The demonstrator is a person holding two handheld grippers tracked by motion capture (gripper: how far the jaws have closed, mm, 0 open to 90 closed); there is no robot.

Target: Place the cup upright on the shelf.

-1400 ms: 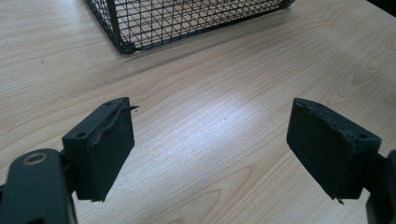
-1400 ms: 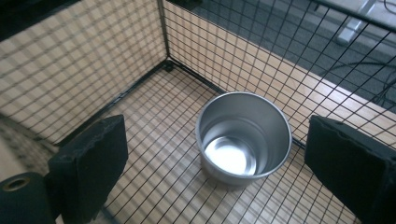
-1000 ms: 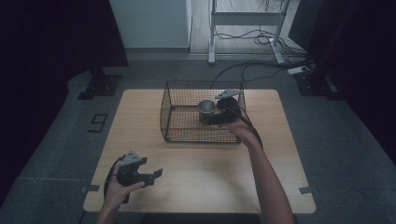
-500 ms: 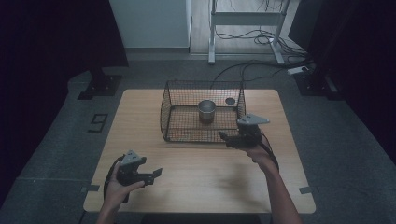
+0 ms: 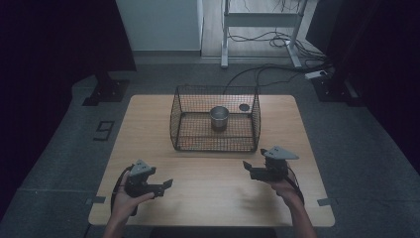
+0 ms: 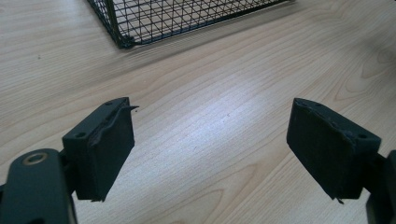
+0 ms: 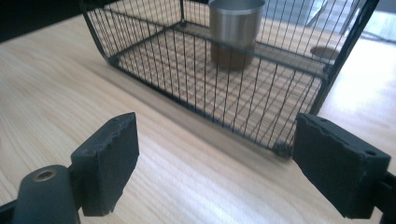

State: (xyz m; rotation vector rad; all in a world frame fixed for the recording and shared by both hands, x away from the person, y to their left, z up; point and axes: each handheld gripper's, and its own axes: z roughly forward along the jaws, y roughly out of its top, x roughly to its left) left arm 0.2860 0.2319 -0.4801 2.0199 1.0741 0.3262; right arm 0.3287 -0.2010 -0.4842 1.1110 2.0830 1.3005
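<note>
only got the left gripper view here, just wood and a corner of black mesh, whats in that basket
Observer: A metal cup stands upright on the floor of the wire basket, toward its back.
Operator: where is the right gripper
Observer: The right gripper is over the table in front of the basket's right corner, apart from it; its jaws have just been closing, with nothing between them.
Operator: anything else out there
Observer: A small dark round thing lies on the table behind the basket; I cannot tell what it is.
Operator: and my left gripper from above
Observer: The left gripper sits near the front left of the table, fingers apart.
</note>
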